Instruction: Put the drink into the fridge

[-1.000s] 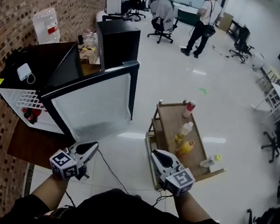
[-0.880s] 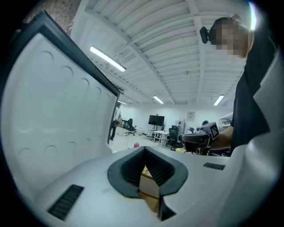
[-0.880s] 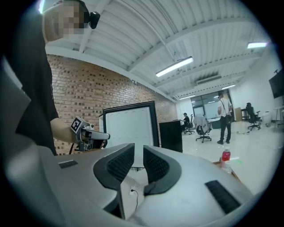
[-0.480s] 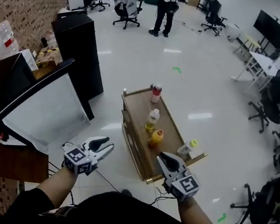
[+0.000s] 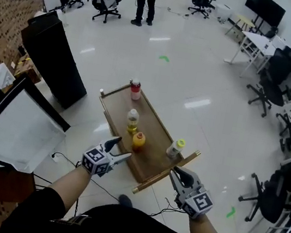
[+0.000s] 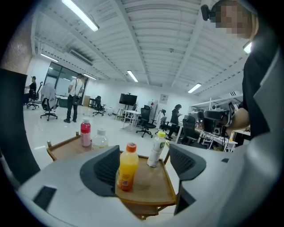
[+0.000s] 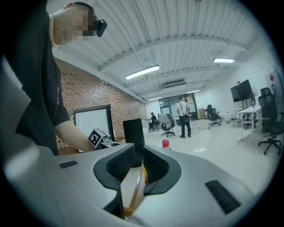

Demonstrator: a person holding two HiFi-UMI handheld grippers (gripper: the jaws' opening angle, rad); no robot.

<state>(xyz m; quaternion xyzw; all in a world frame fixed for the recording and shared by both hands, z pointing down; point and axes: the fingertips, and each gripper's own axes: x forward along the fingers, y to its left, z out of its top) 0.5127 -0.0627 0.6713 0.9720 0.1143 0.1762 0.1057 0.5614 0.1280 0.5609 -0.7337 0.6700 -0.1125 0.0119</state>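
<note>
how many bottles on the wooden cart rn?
4: red bottle at the far end, clear bottle midway, orange bottle just nearer, green-capped bottle at the near right. None look hidden.

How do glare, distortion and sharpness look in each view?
Head view: fisheye bows the room's edges; light reflections glare on the glossy floor; cart sharp. Left gripper view: dark vignette corners, orange bottle crisp, strip lights bright. Right gripper view: same vignette, brick wall evenly lit, near foreground soft.
</note>
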